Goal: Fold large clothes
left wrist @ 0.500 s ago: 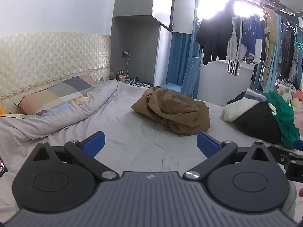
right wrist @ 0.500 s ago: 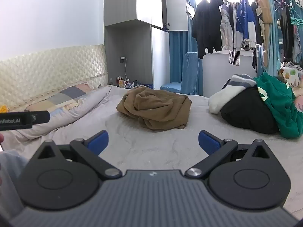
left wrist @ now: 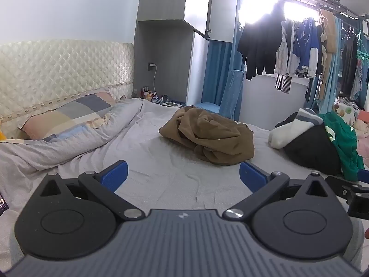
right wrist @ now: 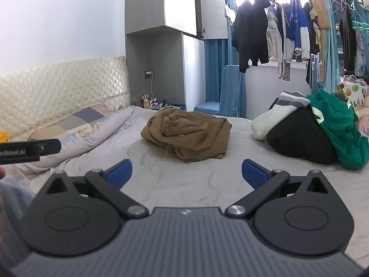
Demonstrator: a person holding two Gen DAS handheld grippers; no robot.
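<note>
Both claws up over the bed (left wrist: 161, 175), tipped slightly down, nothing in either.

Left claw (left wrist: 183, 175): jaws spread wide, blue pads (left wrist: 114, 175) well apart, only bare grey sheet between them. Right claw (right wrist: 186, 174): same, wide open, pads (right wrist: 120, 173) clear of everything.

Target is the brown garment (left wrist: 209, 136), crumpled in a heap mid-bed, ahead of both claws and not touched. From the right wrist view it sits (right wrist: 188, 133) just left of centre, beyond the gap between the pads; from the left wrist view it sits slightly right of centre, its near edge close to my right-hand pad in frame.

To its right, apart from it: a pile of clothes (left wrist: 311, 147), black bundle with a white-and-grey striped piece on top and a green garment (right wrist: 339, 131) draped down the far side.

Left side of the bed: checked pillow (left wrist: 66, 117) against the quilted headboard (left wrist: 64, 69), rumpled grey duvet (left wrist: 76, 143) below it.

Back of the room: blue-covered chair (right wrist: 227, 97), clothes hanging on a rack (right wrist: 276, 30) at the window.

Part of the left claw body shows at the left edge of the right wrist view; the right claw's edge shows at the far right of the left wrist view.
</note>
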